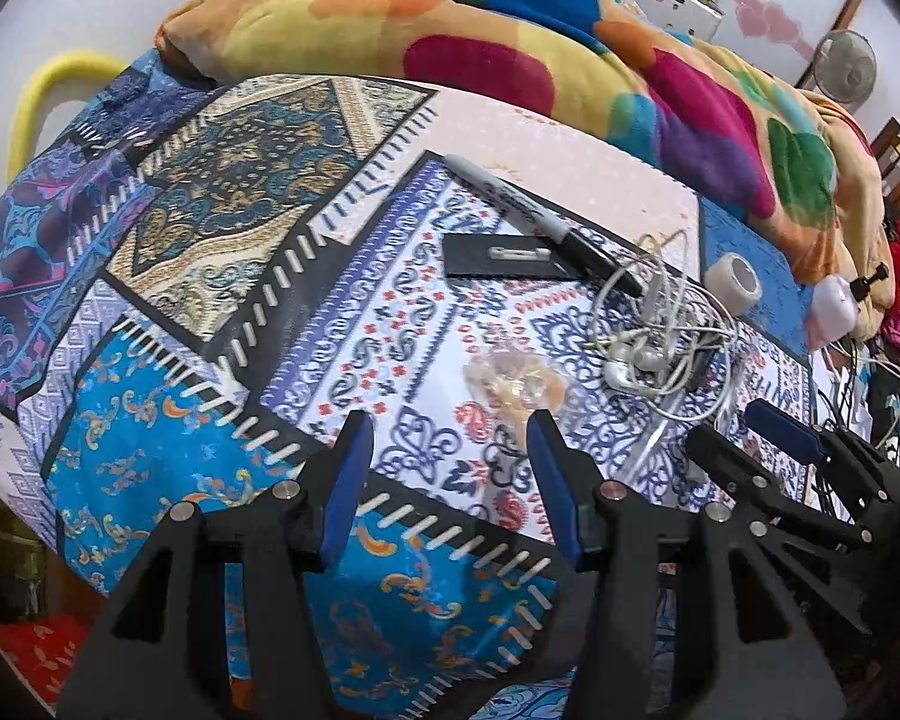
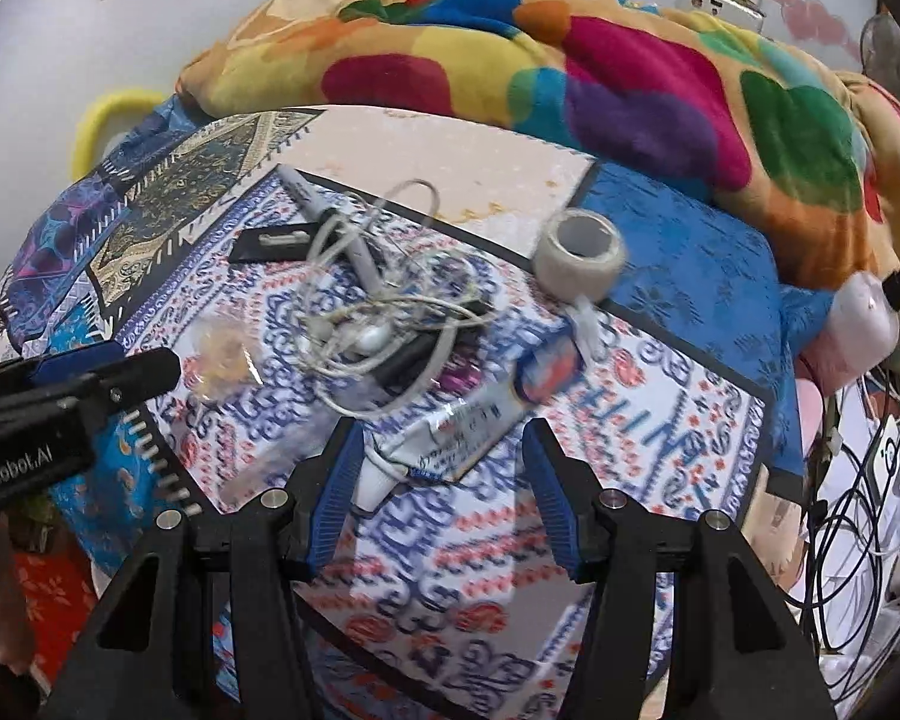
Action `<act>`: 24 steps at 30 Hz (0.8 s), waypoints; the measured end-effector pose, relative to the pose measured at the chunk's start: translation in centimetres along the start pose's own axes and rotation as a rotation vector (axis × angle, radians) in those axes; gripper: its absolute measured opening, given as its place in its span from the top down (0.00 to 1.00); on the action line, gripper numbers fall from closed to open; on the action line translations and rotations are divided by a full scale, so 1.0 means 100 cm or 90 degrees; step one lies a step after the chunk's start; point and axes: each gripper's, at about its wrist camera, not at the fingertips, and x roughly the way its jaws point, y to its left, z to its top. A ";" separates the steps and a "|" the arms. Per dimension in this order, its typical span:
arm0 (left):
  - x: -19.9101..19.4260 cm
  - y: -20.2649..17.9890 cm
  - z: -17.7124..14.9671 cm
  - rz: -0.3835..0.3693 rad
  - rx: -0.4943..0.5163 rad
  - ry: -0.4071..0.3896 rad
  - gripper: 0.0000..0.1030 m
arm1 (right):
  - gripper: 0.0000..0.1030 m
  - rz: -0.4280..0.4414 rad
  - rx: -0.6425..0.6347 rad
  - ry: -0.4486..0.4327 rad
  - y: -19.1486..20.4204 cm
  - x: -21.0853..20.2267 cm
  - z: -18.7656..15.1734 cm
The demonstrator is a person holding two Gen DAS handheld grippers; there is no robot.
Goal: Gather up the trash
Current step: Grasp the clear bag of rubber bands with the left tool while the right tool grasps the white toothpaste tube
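A crumpled clear plastic wrapper lies on the patterned bed sheet, just ahead of my open, empty left gripper; it also shows in the right wrist view. A flattened tube-like wrapper with print lies between the fingers of my open right gripper, not gripped. The right gripper shows in the left wrist view, the left gripper in the right wrist view.
Tangled white earphones, a black marker, a black card with a clip and a roll of white tape lie on the sheet. A colourful blanket is heaped behind. Cables hang at the right.
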 end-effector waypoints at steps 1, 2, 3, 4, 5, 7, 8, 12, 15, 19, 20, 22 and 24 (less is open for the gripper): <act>0.001 -0.003 0.000 -0.004 0.004 0.000 0.49 | 0.50 -0.009 0.000 0.004 -0.006 0.000 -0.003; 0.002 -0.006 0.000 -0.007 0.007 -0.001 0.49 | 0.50 -0.014 -0.002 0.005 -0.009 -0.001 -0.004; 0.003 -0.008 -0.001 -0.009 0.010 -0.001 0.49 | 0.50 -0.017 -0.004 0.004 -0.013 -0.004 -0.006; 0.004 -0.011 -0.001 -0.014 0.011 0.000 0.49 | 0.50 -0.023 -0.004 0.006 -0.019 -0.006 -0.009; 0.005 -0.014 -0.001 -0.017 0.013 0.001 0.49 | 0.50 -0.027 -0.002 0.009 -0.026 -0.009 -0.012; 0.009 -0.019 -0.001 -0.017 0.016 0.003 0.49 | 0.50 -0.020 0.011 0.011 -0.034 -0.013 -0.015; 0.010 -0.021 0.000 -0.016 0.018 0.002 0.49 | 0.50 -0.012 0.020 0.011 -0.038 -0.014 -0.015; 0.016 -0.027 0.001 0.005 0.024 -0.005 0.49 | 0.50 0.019 0.042 0.007 -0.041 -0.015 -0.011; 0.021 -0.030 0.002 0.027 0.027 -0.009 0.49 | 0.50 0.015 0.036 0.000 -0.028 -0.007 -0.004; 0.026 -0.034 0.002 0.047 0.032 -0.015 0.54 | 0.56 -0.038 0.023 -0.021 -0.011 0.001 -0.001; 0.026 -0.035 0.001 0.052 0.035 -0.018 0.54 | 0.60 -0.052 0.023 -0.025 -0.010 0.001 -0.001; 0.026 -0.035 0.000 0.048 0.035 -0.023 0.58 | 0.75 -0.066 0.034 -0.030 -0.013 0.001 -0.002; 0.024 -0.032 -0.001 0.030 0.023 -0.027 0.61 | 0.75 -0.035 0.059 -0.029 -0.022 -0.001 -0.002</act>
